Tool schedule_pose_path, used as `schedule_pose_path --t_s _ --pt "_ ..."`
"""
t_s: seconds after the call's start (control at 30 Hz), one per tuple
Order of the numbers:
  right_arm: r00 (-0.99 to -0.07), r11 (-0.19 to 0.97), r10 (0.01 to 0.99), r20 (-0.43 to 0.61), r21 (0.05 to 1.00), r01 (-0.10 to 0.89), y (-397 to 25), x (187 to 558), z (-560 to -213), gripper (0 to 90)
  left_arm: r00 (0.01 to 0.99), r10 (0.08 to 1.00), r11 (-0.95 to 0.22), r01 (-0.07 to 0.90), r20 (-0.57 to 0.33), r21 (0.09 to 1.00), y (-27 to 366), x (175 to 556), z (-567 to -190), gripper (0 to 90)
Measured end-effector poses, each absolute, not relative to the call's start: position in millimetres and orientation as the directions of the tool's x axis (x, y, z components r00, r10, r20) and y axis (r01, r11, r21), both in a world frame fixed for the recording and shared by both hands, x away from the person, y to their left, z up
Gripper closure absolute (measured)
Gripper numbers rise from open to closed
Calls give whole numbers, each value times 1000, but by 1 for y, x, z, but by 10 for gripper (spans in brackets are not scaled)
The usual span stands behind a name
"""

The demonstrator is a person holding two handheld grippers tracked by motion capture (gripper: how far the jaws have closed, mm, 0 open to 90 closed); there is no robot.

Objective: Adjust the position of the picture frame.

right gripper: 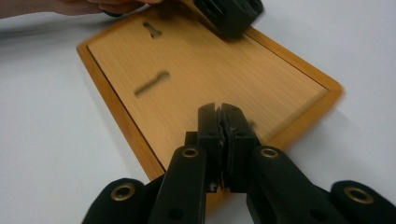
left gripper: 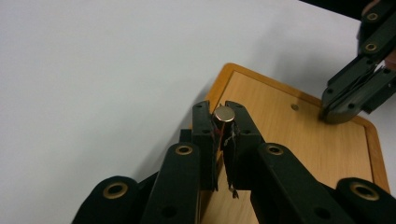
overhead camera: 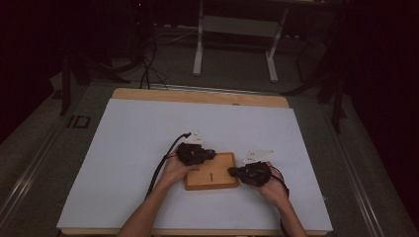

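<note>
The left gripper view is looked at first: a small round metal peg [left gripper: 224,114] is pinched between the nearly closed jaws of the left gripper [left gripper: 223,122], standing up on its long side. Just past it, to the right, the wooden board [left gripper: 299,140] is seen, with a tiny hole [left gripper: 294,107] well ahead. The left gripper is nearer to that hole. The right gripper [right gripper: 220,122] is pressed closed with nothing seen in it, at the board's edge. How deep the hole goes cannot be told. The slots [right gripper: 152,83] are blurred.

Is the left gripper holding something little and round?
Yes, the left gripper has its jaws shut on a small metal cylinder above the wooden board.
</note>
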State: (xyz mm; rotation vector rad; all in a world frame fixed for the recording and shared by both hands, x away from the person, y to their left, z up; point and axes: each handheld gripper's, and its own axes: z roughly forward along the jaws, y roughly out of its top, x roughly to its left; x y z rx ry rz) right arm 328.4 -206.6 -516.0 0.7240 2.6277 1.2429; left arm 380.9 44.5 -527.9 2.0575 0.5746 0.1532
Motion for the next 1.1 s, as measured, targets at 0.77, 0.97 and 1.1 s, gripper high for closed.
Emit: schedule_pose_path --t_s 0.77,0.97,1.1 --pt "-788 532 613 59 706 467 -239 331 -526 897 900 413 -460 338 -139 821 38 389 -531 844" --pt "-797 518 594 106 708 480 -238 331 -528 898 894 425 -449 348 -146 823 43 394 -531 844" --pt "-831 541 544 114 709 452 -228 327 -528 898 891 427 -447 355 -153 821 48 396 -531 843"
